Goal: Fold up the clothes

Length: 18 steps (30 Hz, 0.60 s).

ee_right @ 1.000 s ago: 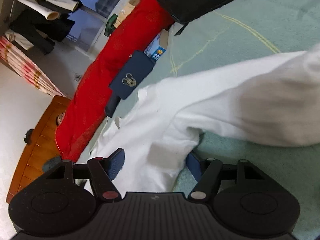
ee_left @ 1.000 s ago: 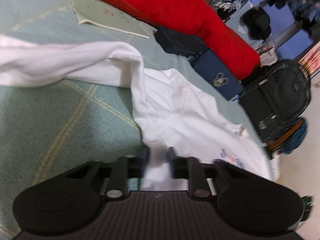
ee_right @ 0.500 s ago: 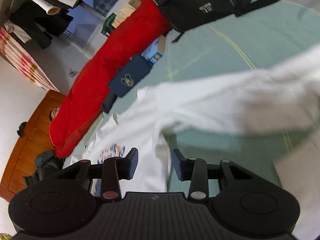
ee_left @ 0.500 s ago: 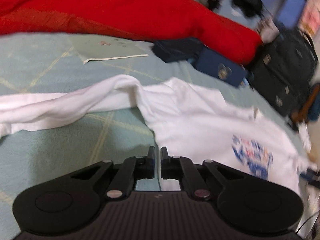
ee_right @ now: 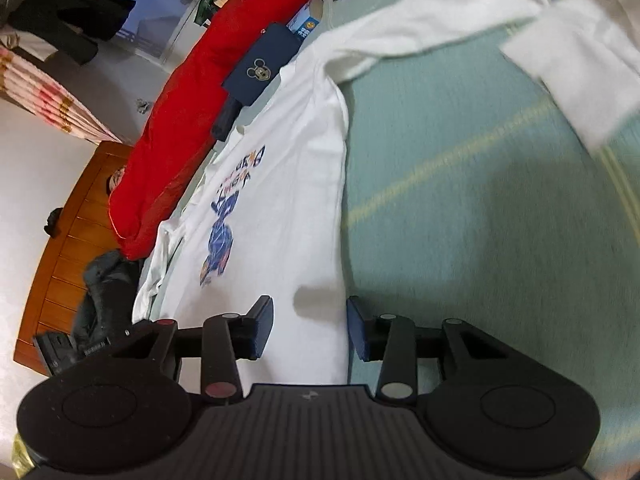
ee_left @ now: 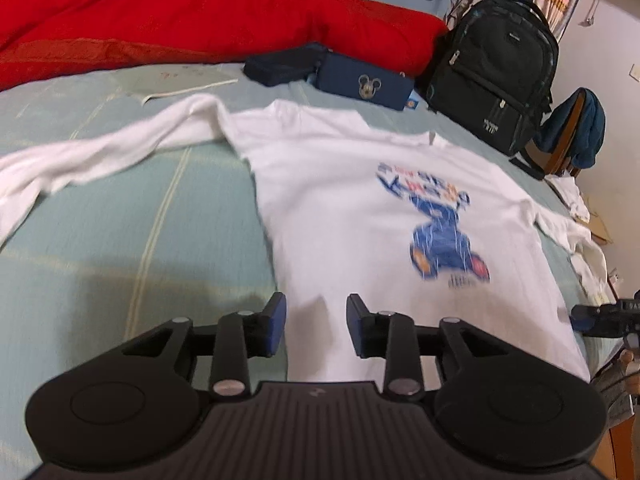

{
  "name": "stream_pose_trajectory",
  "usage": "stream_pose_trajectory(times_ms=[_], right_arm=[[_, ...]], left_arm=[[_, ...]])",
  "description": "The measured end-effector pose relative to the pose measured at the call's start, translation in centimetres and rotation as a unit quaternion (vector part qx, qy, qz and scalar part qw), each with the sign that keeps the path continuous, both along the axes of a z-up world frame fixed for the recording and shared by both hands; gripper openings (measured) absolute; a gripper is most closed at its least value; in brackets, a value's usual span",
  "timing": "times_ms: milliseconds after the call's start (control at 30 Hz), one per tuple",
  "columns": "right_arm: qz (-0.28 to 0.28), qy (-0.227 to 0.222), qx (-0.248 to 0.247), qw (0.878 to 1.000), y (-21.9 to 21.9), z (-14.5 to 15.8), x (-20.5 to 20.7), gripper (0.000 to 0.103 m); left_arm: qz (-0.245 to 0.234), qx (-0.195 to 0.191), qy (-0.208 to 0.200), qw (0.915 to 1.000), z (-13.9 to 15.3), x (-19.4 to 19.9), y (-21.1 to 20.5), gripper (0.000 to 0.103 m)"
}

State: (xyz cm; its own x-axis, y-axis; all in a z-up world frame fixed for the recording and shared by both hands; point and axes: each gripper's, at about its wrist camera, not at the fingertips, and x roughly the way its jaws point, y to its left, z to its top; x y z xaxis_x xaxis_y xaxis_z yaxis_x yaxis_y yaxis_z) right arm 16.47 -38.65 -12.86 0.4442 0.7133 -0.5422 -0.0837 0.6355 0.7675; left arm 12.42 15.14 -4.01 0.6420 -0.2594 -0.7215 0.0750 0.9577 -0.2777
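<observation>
Fingers on both tools now stand spread with nothing between them: your left gripper (ee_left: 316, 322), pressed together half a second ago, has let go, and your right gripper (ee_right: 310, 326) has opened wider. Each hovers at the hem of the white shirt (ee_left: 360, 216), which has gone from a bunched heap to lying flat, print side up, on the green bedspread (ee_left: 120, 240). That reads as the spreading-out step finished; you have no fold made yet. One long sleeve (ee_left: 100, 152) trails out across the bedspread, and its cuff (ee_right: 568, 76) lies well clear of the body, so it likely wants folding in first. Beyond the collar sit a navy pouch (ee_left: 362, 84) and a red quilt (ee_left: 200, 20); a black backpack (ee_left: 496, 72) stands at the bed's far corner. Clothes hang by the window further off.
</observation>
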Motion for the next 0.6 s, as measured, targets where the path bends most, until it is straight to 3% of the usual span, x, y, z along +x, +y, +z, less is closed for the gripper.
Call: stream_pose_trajectory(times_ms=[67, 133, 233, 300, 400, 500, 600], right_arm=[[-0.004, -0.014, -0.02, 1.0, 0.4, 0.8, -1.4, 0.046], [0.011, -0.059, -0.077, 0.995, 1.9, 2.7, -3.2, 0.048], [0.056, -0.144, -0.165, 0.974, 5.5, 5.6, -6.1, 0.05], [0.115, -0.197, -0.185, 0.956, 8.6, 6.9, -8.2, 0.05], [0.219, -0.257, -0.206, 0.919, 13.5, 7.6, -11.2, 0.051], [0.304, -0.292, -0.253, 0.871, 17.8, 6.4, -13.5, 0.052], [0.338, -0.328, -0.327, 0.819, 20.7, 4.1, -14.9, 0.055]], left_arm=[[-0.001, 0.006, 0.001, 1.0, 0.2, -1.6, 0.0, 0.035], [-0.003, 0.017, 0.002, 0.9998, 0.5, -3.2, -0.2, 0.038], [-0.001, 0.045, -0.002, 0.999, 1.5, -5.2, -0.9, 0.04], [-0.003, 0.074, -0.012, 0.9972, 2.2, -6.5, -1.8, 0.043], [-0.008, 0.113, -0.032, 0.9931, 3.2, -8.6, -3.3, 0.045], [-0.019, 0.127, -0.059, 0.99, 3.8, -10.7, -4.6, 0.052], [-0.03, 0.131, -0.077, 0.988, 4.0, -12.2, -5.5, 0.054]])
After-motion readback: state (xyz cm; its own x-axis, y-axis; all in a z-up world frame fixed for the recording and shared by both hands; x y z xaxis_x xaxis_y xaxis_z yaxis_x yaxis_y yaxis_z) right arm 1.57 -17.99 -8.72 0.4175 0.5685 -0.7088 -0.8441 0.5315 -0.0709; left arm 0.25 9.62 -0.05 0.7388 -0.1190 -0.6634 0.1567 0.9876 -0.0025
